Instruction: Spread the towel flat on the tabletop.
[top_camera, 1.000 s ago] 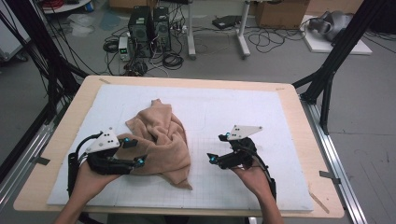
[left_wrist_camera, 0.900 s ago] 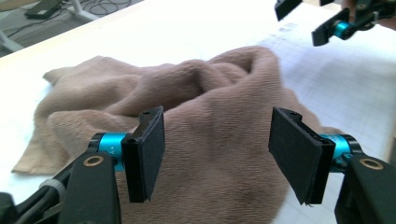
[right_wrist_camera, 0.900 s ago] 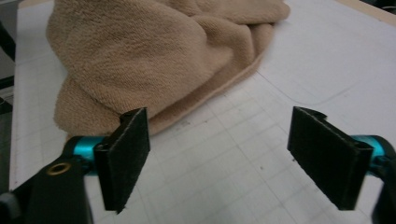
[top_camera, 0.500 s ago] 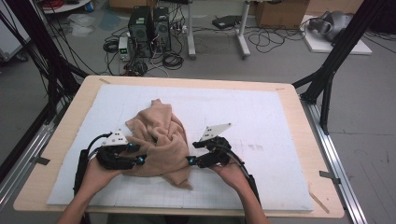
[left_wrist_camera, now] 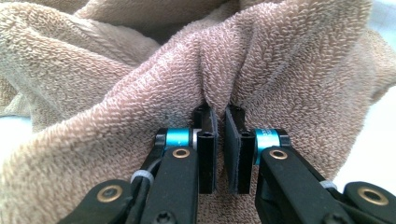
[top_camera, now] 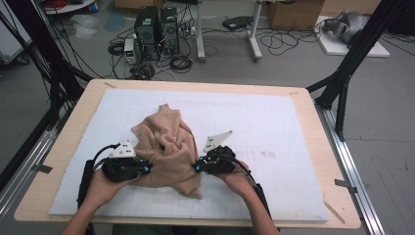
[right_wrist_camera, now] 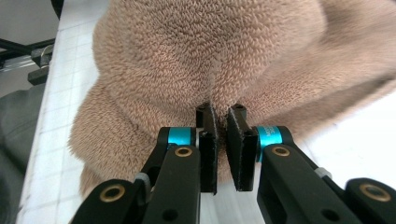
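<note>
- the tan towel is lying crumpled in a heap on the white mat that is covering the desk, left of the mat's middle and toward my side.
- i am holding my left claw at the towel's left edge; its jaws have just been closing, and in the left gripper view they are standing narrow with a ridge of the terry cloth pinched between the pads.
- i am holding my right claw at the towel's right edge, across the heap from the left one; its jaws have just been closing too, and in the right gripper view they are pressing narrow on a fold of the towel.
- both claws are sitting low, near the mat, with the towel bunched between them.
- a tail of the towel is hanging toward me between my hands.
</note>
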`<state>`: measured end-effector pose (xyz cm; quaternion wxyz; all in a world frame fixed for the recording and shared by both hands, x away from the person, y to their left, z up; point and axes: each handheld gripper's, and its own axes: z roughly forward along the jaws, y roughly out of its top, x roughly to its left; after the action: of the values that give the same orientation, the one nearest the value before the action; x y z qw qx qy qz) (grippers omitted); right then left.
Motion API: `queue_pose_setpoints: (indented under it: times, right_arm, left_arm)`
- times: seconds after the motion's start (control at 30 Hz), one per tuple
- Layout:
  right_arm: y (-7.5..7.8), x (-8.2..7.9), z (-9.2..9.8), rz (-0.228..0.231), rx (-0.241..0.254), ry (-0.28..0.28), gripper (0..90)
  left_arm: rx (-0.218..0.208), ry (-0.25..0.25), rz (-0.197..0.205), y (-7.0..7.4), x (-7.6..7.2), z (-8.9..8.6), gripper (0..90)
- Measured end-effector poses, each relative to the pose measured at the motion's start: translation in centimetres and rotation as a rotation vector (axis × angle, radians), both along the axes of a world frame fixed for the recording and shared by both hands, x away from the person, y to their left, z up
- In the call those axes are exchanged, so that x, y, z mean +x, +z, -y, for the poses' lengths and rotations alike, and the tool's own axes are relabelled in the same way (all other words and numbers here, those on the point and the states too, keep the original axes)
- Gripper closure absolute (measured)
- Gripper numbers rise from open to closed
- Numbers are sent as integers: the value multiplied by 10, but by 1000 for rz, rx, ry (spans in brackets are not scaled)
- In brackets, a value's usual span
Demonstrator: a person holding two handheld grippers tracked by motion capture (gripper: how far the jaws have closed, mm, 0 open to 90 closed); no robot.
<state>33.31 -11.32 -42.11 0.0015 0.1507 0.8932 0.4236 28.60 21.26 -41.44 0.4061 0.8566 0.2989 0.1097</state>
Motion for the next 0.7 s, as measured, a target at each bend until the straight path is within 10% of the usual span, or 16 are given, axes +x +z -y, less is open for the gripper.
queue_pose_setpoints:
  times: [0.5,0.7]
  right_arm:
    - [35,-63,59,74,-29,30,841]
    - [35,-67,68,53,-7,37,692]
  left_arm:
    - [-77,-84,7,8,-55,13,834]
    - [-99,-91,17,20,-59,9,597]
